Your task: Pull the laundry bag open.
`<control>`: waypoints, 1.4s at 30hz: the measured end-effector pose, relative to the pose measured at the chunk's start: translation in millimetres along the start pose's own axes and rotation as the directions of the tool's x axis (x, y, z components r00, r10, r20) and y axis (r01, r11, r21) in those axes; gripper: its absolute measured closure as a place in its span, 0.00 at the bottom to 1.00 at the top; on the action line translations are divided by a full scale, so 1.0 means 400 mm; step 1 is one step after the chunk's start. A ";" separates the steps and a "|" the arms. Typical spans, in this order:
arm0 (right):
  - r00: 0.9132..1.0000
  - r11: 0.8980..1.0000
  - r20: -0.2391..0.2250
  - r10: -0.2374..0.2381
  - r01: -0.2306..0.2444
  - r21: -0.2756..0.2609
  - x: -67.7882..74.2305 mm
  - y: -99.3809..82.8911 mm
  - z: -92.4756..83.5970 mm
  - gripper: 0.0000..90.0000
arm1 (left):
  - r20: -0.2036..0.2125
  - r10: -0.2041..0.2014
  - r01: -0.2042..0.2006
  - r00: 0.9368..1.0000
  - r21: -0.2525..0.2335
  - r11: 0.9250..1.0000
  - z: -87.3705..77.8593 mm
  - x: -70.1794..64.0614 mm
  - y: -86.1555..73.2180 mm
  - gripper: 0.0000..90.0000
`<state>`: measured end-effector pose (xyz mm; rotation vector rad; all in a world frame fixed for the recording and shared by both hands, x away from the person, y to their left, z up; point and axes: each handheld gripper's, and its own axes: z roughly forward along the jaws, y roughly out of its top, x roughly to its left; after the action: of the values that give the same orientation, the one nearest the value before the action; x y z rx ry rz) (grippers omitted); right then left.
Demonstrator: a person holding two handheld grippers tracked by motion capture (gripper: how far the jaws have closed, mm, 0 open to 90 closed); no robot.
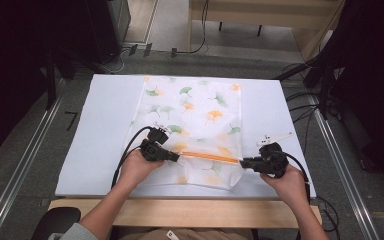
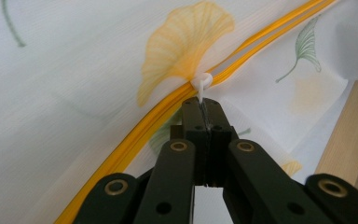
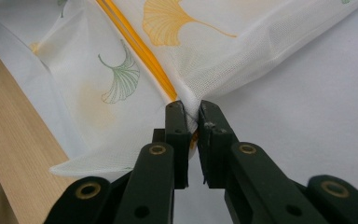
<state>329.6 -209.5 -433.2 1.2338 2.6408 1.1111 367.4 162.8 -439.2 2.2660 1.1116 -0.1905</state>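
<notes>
my left fingers (image 2: 200, 109) are clamped on the white zipper pull (image 2: 201, 84); my right fingers (image 3: 192, 119) pinch the mesh bag (image 1: 190, 115) at the zipper's end. the orange zipper (image 1: 210, 157) runs left-right between them, lower centre.

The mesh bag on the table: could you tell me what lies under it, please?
Under the mesh bag lies the white table cover, faintly visible through the weave. Whether anything is inside cannot be told.
</notes>
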 end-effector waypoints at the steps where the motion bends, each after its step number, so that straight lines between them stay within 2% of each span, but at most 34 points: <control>1: 1.000 1.000 -0.005 -0.004 0.004 0.001 -0.002 0.001 0.001 0.95 | 0.002 -0.010 0.010 1.000 0.000 1.000 -0.005 0.004 -0.004 1.00; 10: 1.000 1.000 -0.009 -0.007 0.007 0.021 -0.007 0.015 0.012 0.95 | -0.006 -0.022 0.022 1.000 -0.009 1.000 -0.016 0.010 -0.018 1.00; 19: 1.000 1.000 -0.007 -0.009 0.009 0.025 -0.006 0.016 0.014 0.95 | 0.005 -0.026 0.026 1.000 -0.013 1.000 -0.018 0.012 -0.017 1.00; 23: 1.000 1.000 -0.013 -0.012 0.012 0.026 -0.007 0.016 0.016 0.95 | 0.012 -0.029 0.029 0.999 -0.004 1.000 -0.021 0.013 -0.017 1.00; 25: 1.000 1.000 -0.013 -0.014 0.014 0.027 -0.007 0.016 0.017 0.95 | 0.002 -0.037 0.037 0.999 0.002 0.999 -0.022 0.019 -0.019 1.00; 30: 1.000 1.000 -0.008 -0.007 0.007 0.030 -0.009 0.015 0.016 0.95 | 0.000 -0.040 0.040 0.999 0.002 0.999 -0.037 0.024 -0.026 1.00; 36: 1.000 0.999 -0.003 -0.006 0.006 0.035 -0.011 0.014 0.017 0.95 | -0.038 -0.037 0.038 0.999 0.026 0.999 -0.069 0.037 -0.040 1.00; 37: 1.000 0.999 -0.004 -0.006 0.006 0.033 -0.011 0.013 0.016 0.95 | -0.033 -0.047 0.048 0.998 0.013 0.999 -0.076 0.036 -0.043 1.00; 39: 1.000 1.000 -0.005 -0.006 0.006 0.030 -0.010 0.013 0.016 0.95 | -0.038 -0.039 0.040 0.998 0.020 0.999 -0.090 0.038 -0.049 1.00; 42: 1.000 0.999 -0.011 0.001 -0.001 0.033 -0.011 0.012 0.018 0.95 | -0.017 -0.048 0.048 0.999 0.002 0.999 -0.100 0.042 -0.057 1.00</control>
<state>338.1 -206.0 -436.8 1.2385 2.6773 1.0826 355.6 207.7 -423.2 2.2481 1.1761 -0.1917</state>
